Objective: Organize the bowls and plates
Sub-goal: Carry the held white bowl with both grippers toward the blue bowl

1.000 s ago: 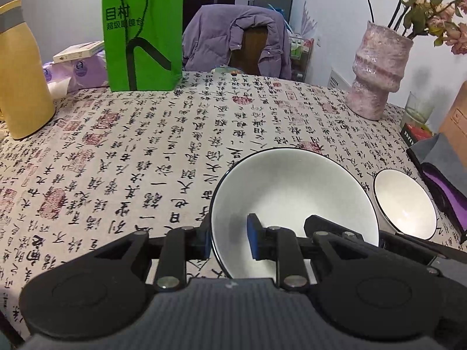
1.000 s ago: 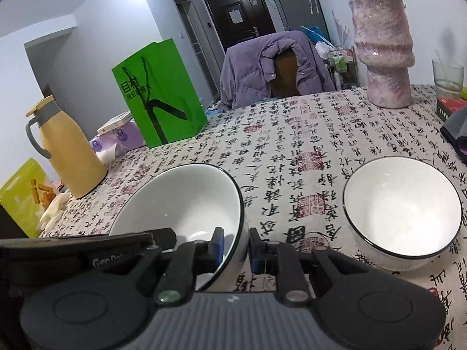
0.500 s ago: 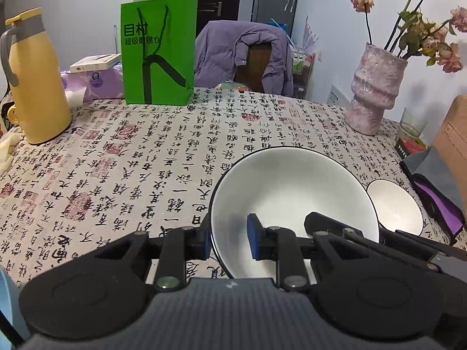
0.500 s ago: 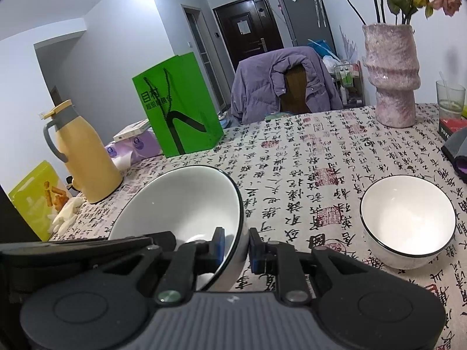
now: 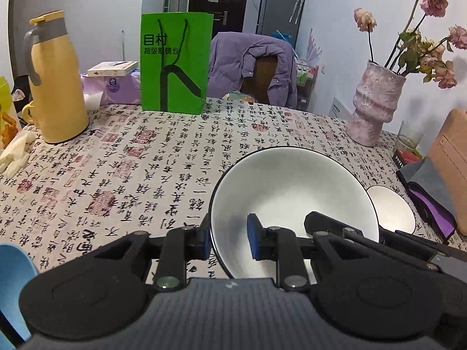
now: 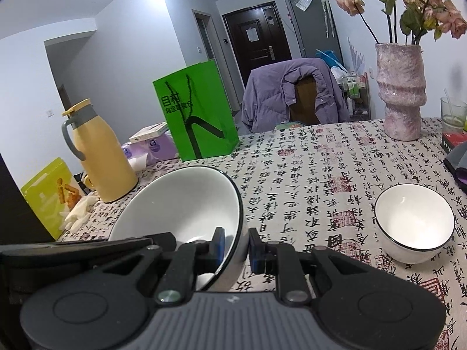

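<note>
Left tool: clamped on the near rim of the big bowl, one pad inside, one outside.
Right tool: clamped on the opposite side of the same bowl's rim, pads either side of the wall.
Big bowl: carried between the two tools, apparently clear of the tabletop and tipped toward the cameras.
Small bowl: sits upright on the tabletop, to the right of the big bowl, apart from it.
Likely step: carrying the big bowl, perhaps to pair it with the small one; the destination cannot be told.
Risk, slip: the glazed rim is smooth and each grip is narrow; if the two hands drift apart or twist unevenly, the bowl could lever out of one tool and drop.
Risk, knock: lowering the big bowl near the small one could chip the rims if the approach is crooked.
Risk, surroundings: the vase and glass stand at the far right edge, within reach of a wide swing.
Left view only: the brown box and the blue thing at the lower left, which I cannot identify.
Right view only: the whole small bowl, and the yellow-green packet beside the flask.
</note>
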Motion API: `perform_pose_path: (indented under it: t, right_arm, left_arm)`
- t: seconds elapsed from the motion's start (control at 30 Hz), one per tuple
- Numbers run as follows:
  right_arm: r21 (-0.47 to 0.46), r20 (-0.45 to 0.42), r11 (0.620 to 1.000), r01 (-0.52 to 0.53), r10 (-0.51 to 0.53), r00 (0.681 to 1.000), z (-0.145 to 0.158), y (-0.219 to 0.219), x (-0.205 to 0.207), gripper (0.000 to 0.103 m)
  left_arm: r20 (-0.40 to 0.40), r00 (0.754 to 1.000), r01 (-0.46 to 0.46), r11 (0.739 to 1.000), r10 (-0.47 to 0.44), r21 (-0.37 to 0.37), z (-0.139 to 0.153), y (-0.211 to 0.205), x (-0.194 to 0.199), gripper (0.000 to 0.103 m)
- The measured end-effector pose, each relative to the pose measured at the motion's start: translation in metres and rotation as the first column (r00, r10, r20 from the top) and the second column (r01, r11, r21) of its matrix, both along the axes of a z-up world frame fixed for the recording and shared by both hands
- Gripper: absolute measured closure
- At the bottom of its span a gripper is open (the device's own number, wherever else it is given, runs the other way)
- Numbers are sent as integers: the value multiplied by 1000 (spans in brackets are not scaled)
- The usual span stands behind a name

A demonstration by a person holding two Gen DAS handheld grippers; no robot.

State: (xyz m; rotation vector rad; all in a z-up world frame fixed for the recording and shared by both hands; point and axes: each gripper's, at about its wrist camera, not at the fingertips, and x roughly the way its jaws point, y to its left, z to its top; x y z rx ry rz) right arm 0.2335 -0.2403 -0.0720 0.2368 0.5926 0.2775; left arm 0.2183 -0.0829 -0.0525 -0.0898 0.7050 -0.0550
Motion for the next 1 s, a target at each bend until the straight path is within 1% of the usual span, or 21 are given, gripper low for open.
perform_pose_path:
  t: [1.0]
  right_arm:
    - [-42,42,998,-36,38,998,26,56,-39,86]
  left_arm:
    - [61,997,-43,997,47,-58,22,56,-48,80]
